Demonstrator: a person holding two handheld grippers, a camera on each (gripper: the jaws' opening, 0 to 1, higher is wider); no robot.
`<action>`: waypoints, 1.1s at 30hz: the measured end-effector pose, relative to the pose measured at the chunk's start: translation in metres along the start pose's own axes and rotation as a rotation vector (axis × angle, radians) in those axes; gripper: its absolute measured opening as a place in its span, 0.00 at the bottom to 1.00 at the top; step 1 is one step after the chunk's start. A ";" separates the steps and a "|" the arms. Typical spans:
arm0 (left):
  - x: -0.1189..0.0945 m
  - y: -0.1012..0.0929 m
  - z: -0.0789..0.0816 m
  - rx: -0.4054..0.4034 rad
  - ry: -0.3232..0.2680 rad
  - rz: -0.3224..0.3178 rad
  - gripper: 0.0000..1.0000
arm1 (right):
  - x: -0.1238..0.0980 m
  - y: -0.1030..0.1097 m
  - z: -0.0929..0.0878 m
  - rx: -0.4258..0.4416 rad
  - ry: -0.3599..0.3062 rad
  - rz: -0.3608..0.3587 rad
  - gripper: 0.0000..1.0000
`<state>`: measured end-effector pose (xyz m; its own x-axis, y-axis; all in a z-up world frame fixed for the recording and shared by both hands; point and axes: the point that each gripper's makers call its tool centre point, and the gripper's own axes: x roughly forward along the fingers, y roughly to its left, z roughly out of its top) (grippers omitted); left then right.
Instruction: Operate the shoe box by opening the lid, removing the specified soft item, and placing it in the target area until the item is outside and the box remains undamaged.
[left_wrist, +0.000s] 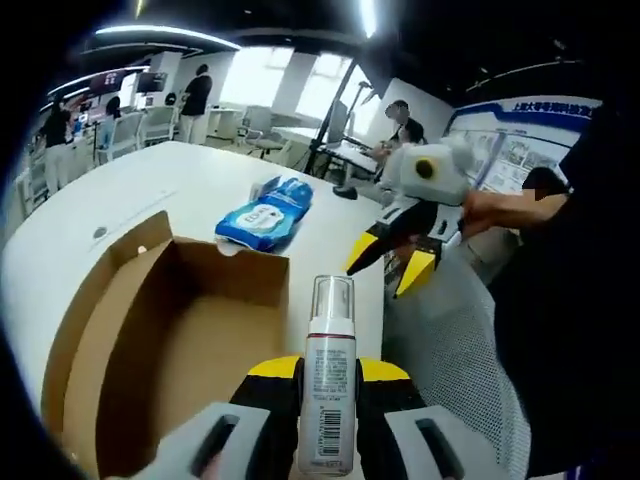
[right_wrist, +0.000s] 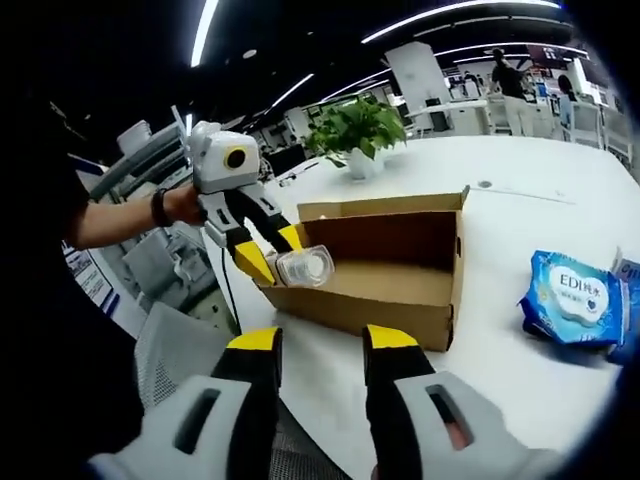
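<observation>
Brown cardboard shoe box (left_wrist: 180, 330) sitting open on the white table (left_wrist: 130, 185); bottle riding in the left claw.
Left gripper (left_wrist: 328, 385) is clenching a slim white pump bottle with a clear cap (left_wrist: 328, 380) between its yellow-tipped jaws, just beside the box's near corner and above the table edge (right_wrist: 303, 266). Right gripper (right_wrist: 318, 355) is hanging released, jaws apart, nothing between them, near the box's outer wall (right_wrist: 360, 310). Blue soft wipes packet (right_wrist: 575, 300) is lying on the table beyond the box, apart from it (left_wrist: 265, 213).

Bright, even light falls from ceiling strips (right_wrist: 205, 35) and windows (left_wrist: 290, 75), which blow out. The table (right_wrist: 540, 180) glares. Fisheye bends edges; near jaws blur slightly.
</observation>
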<state>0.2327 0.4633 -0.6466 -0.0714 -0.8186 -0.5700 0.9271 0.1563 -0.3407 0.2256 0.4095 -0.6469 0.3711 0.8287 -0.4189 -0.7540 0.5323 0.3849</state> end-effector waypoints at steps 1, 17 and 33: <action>0.003 -0.007 0.002 0.017 0.005 -0.024 0.20 | 0.000 0.003 0.001 -0.010 0.000 0.010 0.31; 0.029 -0.056 -0.002 0.144 0.101 -0.211 0.20 | 0.003 0.050 -0.013 -0.093 0.045 0.213 0.23; 0.036 -0.057 -0.019 0.108 0.103 -0.236 0.23 | 0.006 0.052 -0.030 -0.076 0.128 0.197 0.18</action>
<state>0.1700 0.4353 -0.6613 -0.3223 -0.7639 -0.5591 0.9137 -0.0965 -0.3949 0.1723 0.4372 -0.6539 0.1448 0.8840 -0.4445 -0.8453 0.3440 0.4089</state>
